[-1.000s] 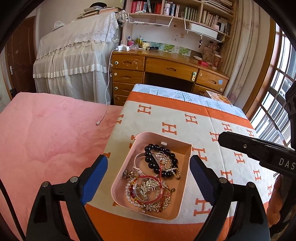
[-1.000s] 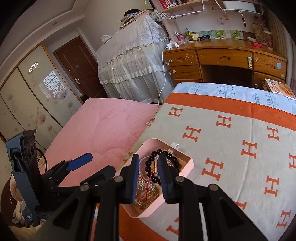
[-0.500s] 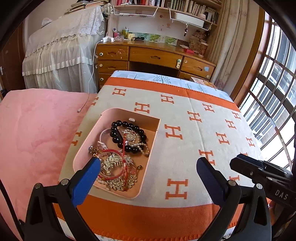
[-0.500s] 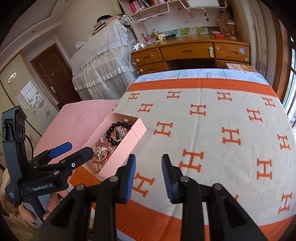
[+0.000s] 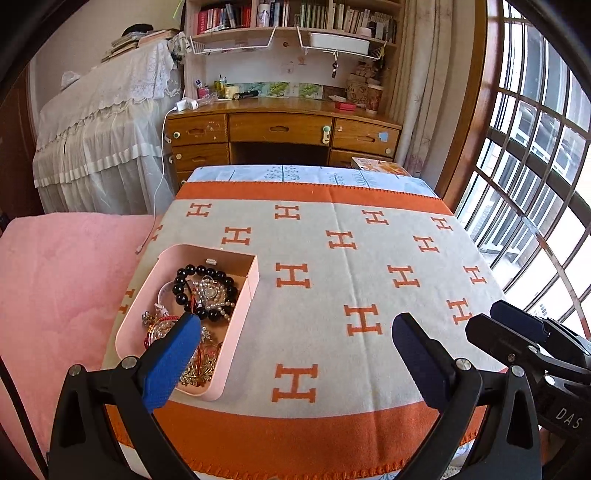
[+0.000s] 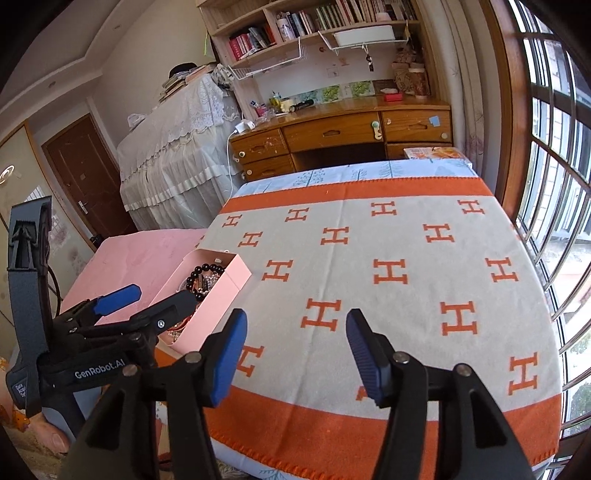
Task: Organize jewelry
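Pink jewelry box (image 5: 236,334): blanket's (image 5: 369,258) left edge, long axis front-to-back. Left gripper (image 5: 295,332) fully spread, empty; right gripper (image 6: 295,332) just opening, empty.

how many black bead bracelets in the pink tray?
1: the black bead bracelet lies at the far end of the pink tray, partly under a silver piece. The tangled pile nearer could hide more.

A lived-in bedroom of a home is shown. A bed is covered by an orange-and-grey blanket (image 5: 332,258) patterned with H letters, with a pink quilt (image 5: 55,277) laid beside it. Beyond the bed's far edge a wooden desk with drawers (image 5: 280,129) is set under bookshelves (image 5: 295,18) packed with books. A lace-draped piece of furniture (image 5: 99,129), a brown door (image 6: 85,173) and a barred window (image 5: 535,166) are also seen.
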`<state>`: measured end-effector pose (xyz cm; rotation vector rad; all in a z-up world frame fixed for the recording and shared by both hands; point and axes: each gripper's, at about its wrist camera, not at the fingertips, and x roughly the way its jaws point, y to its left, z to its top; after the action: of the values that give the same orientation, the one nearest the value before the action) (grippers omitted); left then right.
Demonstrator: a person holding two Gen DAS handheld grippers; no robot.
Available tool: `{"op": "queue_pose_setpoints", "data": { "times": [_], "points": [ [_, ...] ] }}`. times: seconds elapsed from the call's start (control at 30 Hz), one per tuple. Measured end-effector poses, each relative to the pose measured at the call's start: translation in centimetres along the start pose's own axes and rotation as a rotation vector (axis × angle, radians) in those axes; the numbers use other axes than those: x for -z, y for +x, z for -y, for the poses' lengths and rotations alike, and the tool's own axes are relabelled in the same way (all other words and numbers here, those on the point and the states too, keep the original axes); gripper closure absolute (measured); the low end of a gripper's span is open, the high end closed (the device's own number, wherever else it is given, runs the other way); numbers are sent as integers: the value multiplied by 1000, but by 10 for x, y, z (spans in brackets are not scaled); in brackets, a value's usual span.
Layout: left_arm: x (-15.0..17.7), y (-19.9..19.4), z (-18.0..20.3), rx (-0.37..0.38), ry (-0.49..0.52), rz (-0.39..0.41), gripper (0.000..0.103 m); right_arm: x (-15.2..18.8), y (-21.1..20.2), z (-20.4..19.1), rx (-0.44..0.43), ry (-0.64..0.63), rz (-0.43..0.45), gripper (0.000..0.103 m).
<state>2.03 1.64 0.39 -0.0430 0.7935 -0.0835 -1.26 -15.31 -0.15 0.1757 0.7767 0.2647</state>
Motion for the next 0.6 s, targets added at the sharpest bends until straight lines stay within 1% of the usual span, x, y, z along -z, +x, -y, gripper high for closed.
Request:
{"op": "queue_pose_setpoints", "data": {
  "times": [0.13, 0.23, 0.3, 0.6],
  "points": [
    [-3, -3, 11, -15, 11, 22, 1, -1, -2, 4, 32, 0, 17, 45],
    [-4, -2, 17, -22, 13, 19, 1, -1, 2, 7, 33, -3, 9, 44],
    [-5, -1, 19, -43, 13, 19, 1, -1, 4, 9, 32, -3, 7, 44],
    [-8, 4, 17, -64, -11, 14, 1, -5, 8, 9, 24, -12, 15, 44]
  ]
}}
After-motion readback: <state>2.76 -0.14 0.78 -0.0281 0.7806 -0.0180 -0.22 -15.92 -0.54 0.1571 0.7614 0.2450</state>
